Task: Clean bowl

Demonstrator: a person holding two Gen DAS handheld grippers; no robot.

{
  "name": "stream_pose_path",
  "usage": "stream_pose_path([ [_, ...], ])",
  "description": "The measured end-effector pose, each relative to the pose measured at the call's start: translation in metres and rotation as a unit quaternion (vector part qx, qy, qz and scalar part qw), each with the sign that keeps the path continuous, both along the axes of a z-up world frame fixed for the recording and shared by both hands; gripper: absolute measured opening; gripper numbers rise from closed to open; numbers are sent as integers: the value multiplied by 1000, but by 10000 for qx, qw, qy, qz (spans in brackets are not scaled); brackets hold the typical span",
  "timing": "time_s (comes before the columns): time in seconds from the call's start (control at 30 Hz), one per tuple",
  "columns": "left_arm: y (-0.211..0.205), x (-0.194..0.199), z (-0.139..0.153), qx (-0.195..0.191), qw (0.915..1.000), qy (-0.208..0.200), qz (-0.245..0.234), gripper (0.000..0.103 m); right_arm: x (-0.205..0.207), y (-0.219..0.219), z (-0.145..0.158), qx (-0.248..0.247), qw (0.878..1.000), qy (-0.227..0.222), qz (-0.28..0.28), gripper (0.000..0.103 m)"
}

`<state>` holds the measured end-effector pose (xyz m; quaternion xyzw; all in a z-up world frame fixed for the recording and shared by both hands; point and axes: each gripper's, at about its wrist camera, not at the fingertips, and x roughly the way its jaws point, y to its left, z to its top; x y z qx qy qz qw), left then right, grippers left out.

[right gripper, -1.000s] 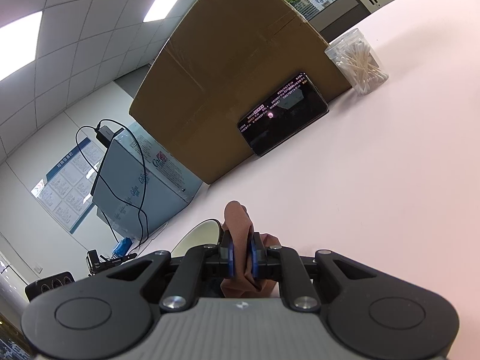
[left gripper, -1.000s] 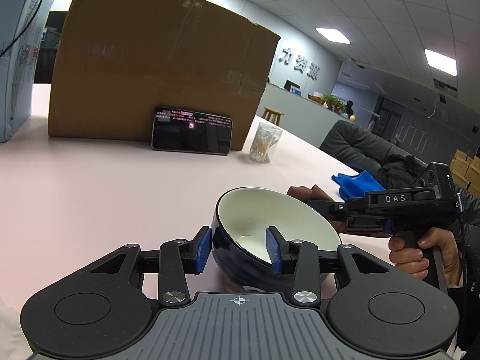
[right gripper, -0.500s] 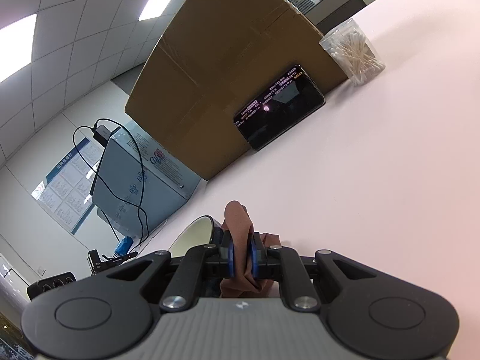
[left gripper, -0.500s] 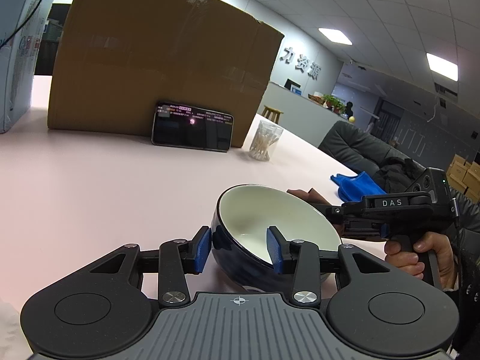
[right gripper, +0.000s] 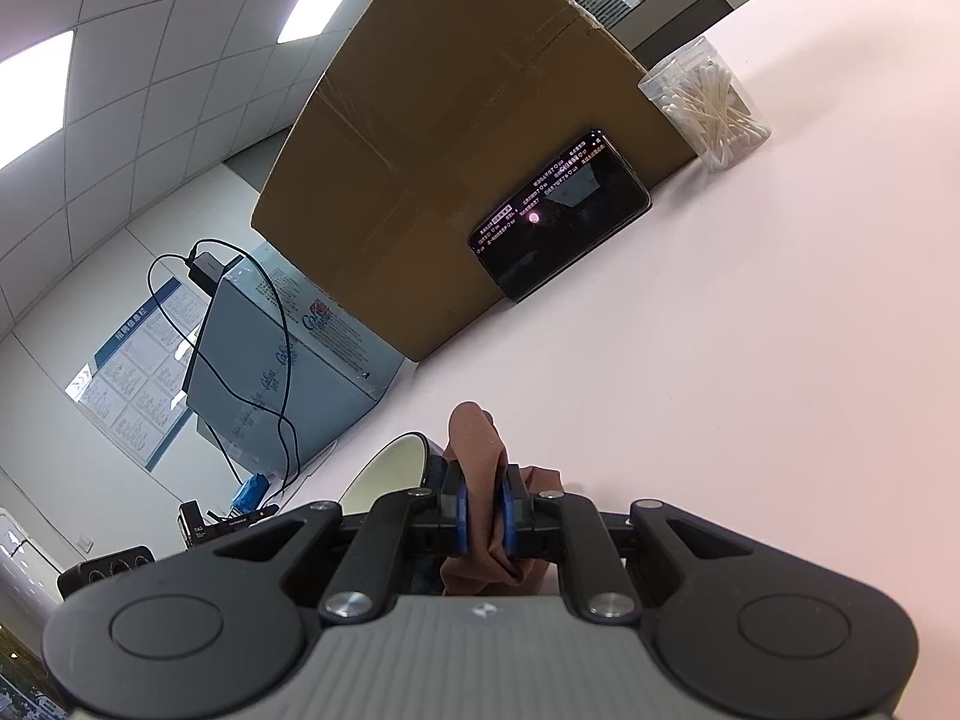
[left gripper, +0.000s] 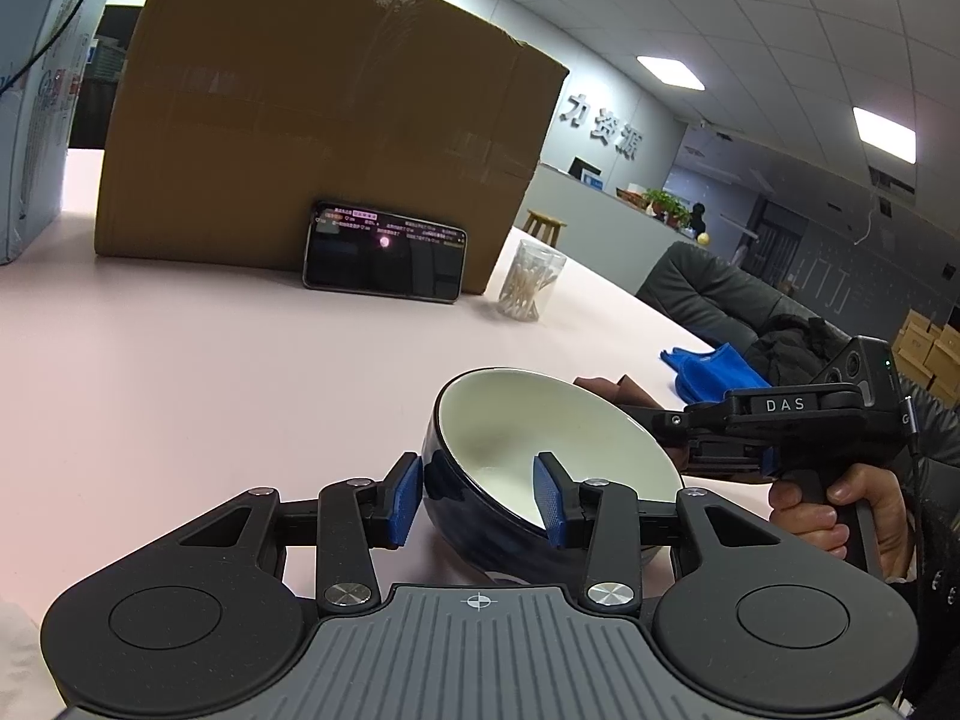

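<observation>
A dark blue bowl (left gripper: 540, 432) with a white inside stands tilted on the pink table (left gripper: 180, 390), its opening turned to the right. My left gripper (left gripper: 478, 501) is shut on its near wall, one blue pad outside and the other inside. My right gripper (right gripper: 482, 510) is shut on a bunched brown cloth (right gripper: 474, 438) that sticks up between the pads. It hovers just beyond the bowl's right rim (right gripper: 390, 468). In the left wrist view a bit of the cloth (left gripper: 606, 387) shows behind the rim; the right fingertips are hidden there.
A big cardboard box (left gripper: 312, 138) stands at the back with a lit phone (left gripper: 384, 252) leaning on it. A clear jar of cotton swabs (left gripper: 531, 279) is to its right, a blue-grey carton (right gripper: 282, 360) to its left. A blue rag (left gripper: 708, 369) lies at the table's right edge.
</observation>
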<state>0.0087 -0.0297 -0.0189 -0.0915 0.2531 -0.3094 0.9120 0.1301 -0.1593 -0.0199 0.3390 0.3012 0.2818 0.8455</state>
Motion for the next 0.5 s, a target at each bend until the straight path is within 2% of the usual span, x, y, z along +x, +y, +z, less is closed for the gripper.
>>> stream_pose_path([
  [0.5,3,4,-2,9,10000,-6,4,39,-1,1,0,-10,10000,23,0,14],
])
